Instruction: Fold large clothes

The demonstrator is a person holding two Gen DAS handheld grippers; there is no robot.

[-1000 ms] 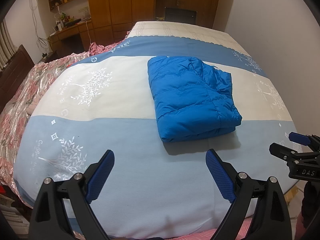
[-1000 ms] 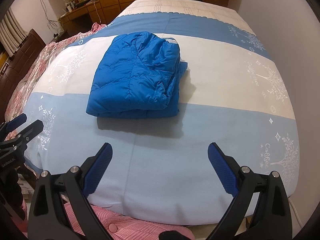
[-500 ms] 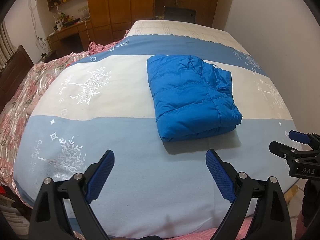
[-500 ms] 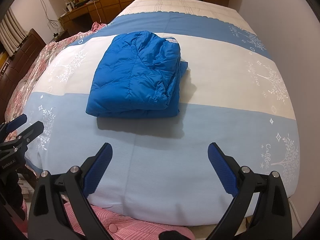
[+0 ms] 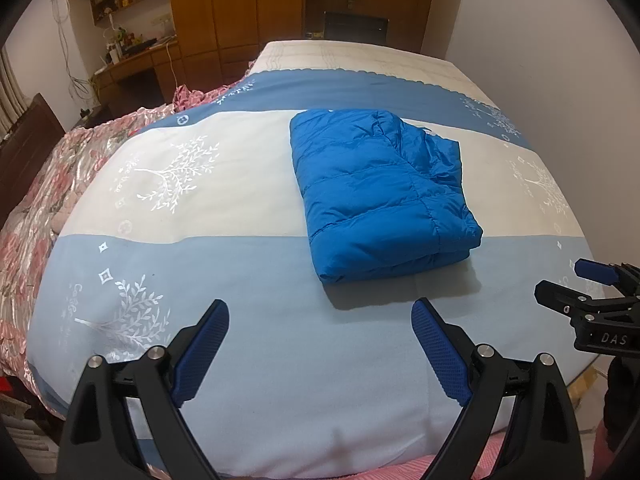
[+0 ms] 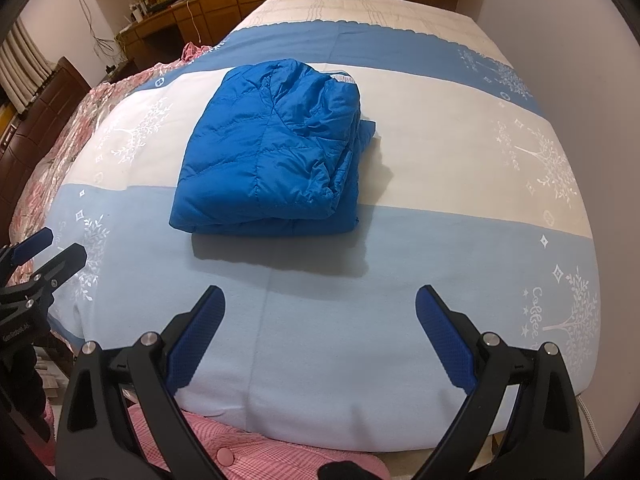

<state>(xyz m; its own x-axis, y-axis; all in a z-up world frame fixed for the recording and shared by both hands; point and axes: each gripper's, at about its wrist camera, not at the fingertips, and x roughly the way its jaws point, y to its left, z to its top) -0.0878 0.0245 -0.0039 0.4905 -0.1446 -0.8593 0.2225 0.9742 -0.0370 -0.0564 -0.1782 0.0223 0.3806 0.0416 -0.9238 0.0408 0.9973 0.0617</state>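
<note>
Two grippers hover above the near edge of the bed [image 5: 280, 360], well apart from the garment: the left gripper [image 5: 320, 354] and the right gripper [image 6: 320, 336] both have jaws spread wide, holding nothing. The blue puffer jacket [image 5: 380, 196] lies folded into a compact bundle on the striped bedspread [image 6: 460, 148], straddling its white and light-blue bands.

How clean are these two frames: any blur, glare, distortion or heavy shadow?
Left wrist view: sharp, strong fisheye bulge in the bed, dark corners, a firm shadow under the jacket. Right wrist view: equally sharp, same bulge, jacket shadow falling toward the camera, no glare.
</note>
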